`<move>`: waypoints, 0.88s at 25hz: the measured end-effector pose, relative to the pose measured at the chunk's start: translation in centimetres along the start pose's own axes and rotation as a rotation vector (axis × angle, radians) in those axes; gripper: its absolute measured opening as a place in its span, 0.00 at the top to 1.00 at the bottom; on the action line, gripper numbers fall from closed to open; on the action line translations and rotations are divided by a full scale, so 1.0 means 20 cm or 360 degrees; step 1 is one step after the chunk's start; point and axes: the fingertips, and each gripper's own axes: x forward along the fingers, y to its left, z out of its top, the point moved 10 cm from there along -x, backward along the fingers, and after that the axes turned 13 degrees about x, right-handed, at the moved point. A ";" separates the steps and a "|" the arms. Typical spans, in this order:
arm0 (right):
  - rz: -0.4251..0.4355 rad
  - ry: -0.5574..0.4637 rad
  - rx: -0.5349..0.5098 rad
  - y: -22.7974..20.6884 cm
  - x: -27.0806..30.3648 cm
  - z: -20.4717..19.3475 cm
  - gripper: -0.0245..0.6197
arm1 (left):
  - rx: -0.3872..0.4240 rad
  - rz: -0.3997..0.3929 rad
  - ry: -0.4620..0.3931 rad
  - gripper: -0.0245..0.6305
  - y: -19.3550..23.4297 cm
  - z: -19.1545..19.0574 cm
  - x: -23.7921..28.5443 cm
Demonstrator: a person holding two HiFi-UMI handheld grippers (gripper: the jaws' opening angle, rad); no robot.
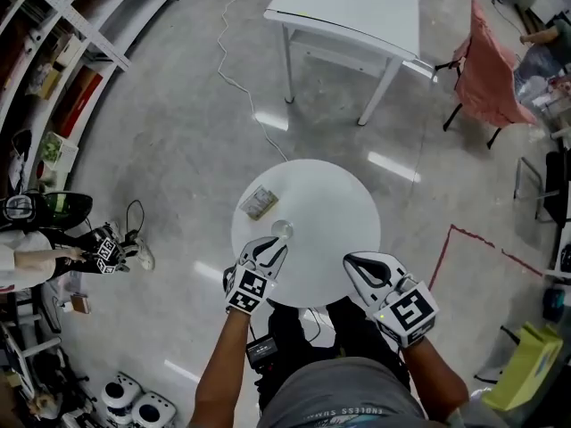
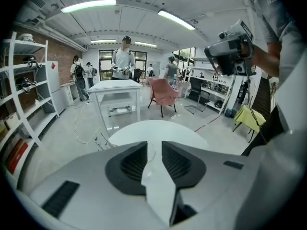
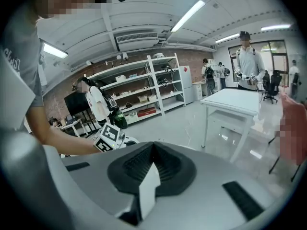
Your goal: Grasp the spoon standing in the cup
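Round white worktop [image 1: 330, 212] in head view; rect. white table [image 1: 357, 12] beyond, well apart. Grey shirt [image 1: 357, 398]: hem print partly reads "ENDLESS". Left hand-held gripper [image 1: 272, 248]: jaws apart, tips at the clear cup [image 1: 282, 230], left of worktop centre. Its own view shows only a faint clear rim in the gap; spoon not made out. Right hand-held gripper [image 1: 353, 262]: jaws together, empty, over near edge. Small packet [image 1: 259, 202] just beyond cup.

Standing on round white tbl [image 1: 332, 205]: clear cup [image 1: 282, 231] at 9 o'clock; small pkt [image 1: 259, 203] lying at 10, nr rim.
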 end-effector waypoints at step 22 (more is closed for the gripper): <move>-0.0034 0.0044 0.0038 -0.03 -0.02 -0.06 0.96 | 0.0066 -0.0016 0.0099 0.90 -0.02 -0.09 0.14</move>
